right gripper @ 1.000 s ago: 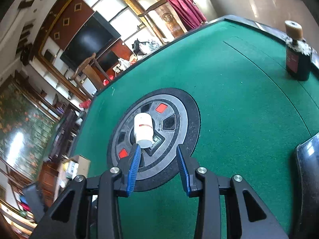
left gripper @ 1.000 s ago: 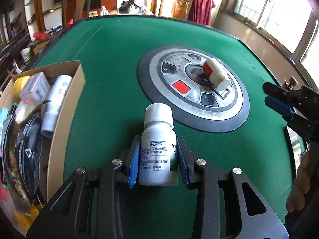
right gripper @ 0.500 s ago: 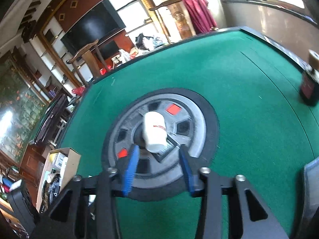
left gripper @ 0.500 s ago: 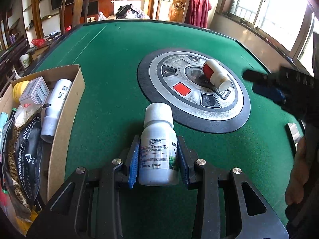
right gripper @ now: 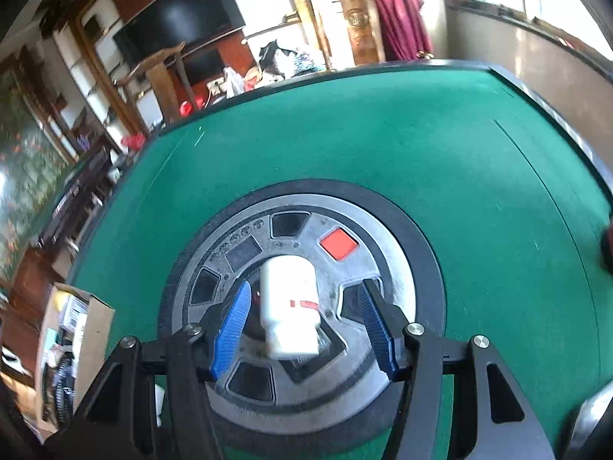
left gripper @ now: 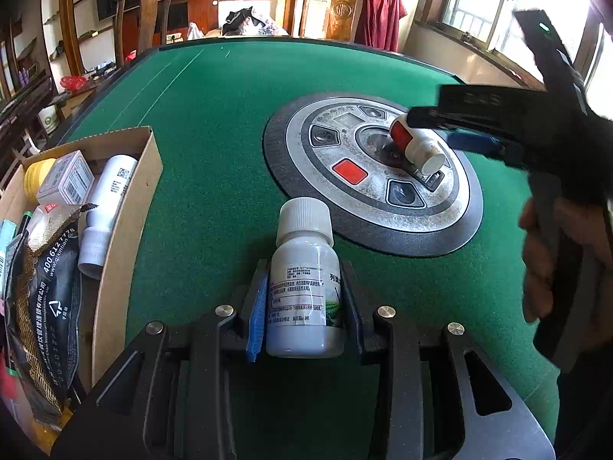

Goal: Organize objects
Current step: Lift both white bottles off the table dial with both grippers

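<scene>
Cardboard box (left gripper: 126,230) crammed at table (left gripper: 214,115) left; black pouch (left gripper: 46,287) reads "400612". Left tongs (left gripper: 302,299) clamp labelled white bottle (left gripper: 304,280). Right tongs (right gripper: 302,322) opening around toppled red-label bottle (right gripper: 289,306), pads clear.

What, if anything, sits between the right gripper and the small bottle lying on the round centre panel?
Nothing visible. The small bottle lies on its side on the round centre panel, already between the right gripper's fingers, whose jaws are opening. Gaps show on both sides, so the pads are not yet touching it.
</scene>
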A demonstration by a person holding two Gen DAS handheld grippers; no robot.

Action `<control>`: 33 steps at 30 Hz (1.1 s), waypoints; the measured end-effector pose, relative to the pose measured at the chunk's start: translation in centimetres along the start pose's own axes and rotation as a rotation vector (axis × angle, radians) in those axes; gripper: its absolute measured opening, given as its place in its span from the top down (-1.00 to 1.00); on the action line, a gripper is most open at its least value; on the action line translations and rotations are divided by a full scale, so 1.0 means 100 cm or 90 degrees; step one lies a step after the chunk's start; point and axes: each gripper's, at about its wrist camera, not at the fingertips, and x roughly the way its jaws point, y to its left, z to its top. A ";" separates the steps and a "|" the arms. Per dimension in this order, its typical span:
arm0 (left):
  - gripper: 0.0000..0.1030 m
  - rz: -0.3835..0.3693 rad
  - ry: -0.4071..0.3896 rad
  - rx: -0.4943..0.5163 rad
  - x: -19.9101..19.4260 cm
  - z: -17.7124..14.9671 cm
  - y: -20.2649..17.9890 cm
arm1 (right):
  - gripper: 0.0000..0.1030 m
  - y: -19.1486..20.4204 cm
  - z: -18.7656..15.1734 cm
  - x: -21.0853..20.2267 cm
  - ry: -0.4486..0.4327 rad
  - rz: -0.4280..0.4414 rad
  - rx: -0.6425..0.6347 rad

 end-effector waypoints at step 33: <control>0.34 0.035 -0.028 0.012 -0.002 -0.006 -0.005 | 0.34 0.038 -0.096 -0.062 -0.032 0.061 -0.115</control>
